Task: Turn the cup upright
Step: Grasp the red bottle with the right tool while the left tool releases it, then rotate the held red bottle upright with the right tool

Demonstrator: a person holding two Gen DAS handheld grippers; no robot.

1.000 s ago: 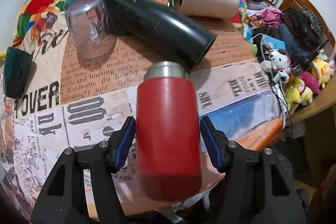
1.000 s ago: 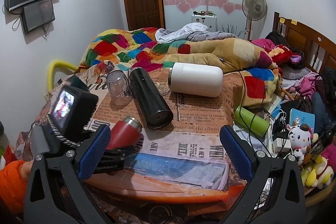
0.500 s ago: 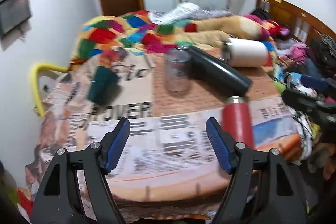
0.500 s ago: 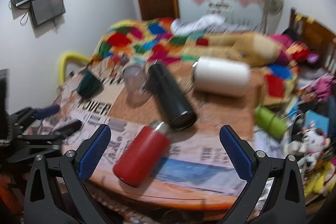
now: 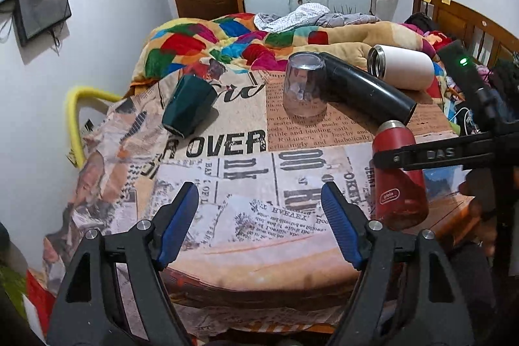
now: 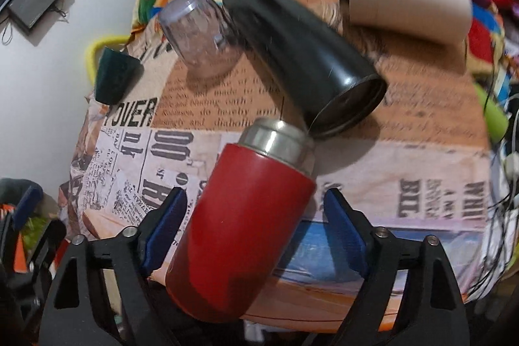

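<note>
A red cup [image 6: 246, 229] with a steel rim lies on its side at the table's front edge, mouth pointing away. My right gripper [image 6: 256, 229] is open, its blue pads either side of the red cup and apart from it. In the left wrist view the red cup [image 5: 397, 180] lies at the right with a black finger [image 5: 431, 155] of the right gripper across it. My left gripper [image 5: 259, 226] is open and empty over the table's front middle.
A black tumbler [image 5: 366, 86], a white tumbler [image 5: 402, 70] and a dark green cup [image 5: 188, 106] lie on their sides. A clear glass [image 5: 303, 89] stands upside down. The newspaper-print tablecloth [image 5: 227, 164] covers the table; a colourful quilt [image 5: 207, 44] lies behind.
My left gripper let go of the red cup and pulled back to the left. My right gripper moved in low around the red cup.
</note>
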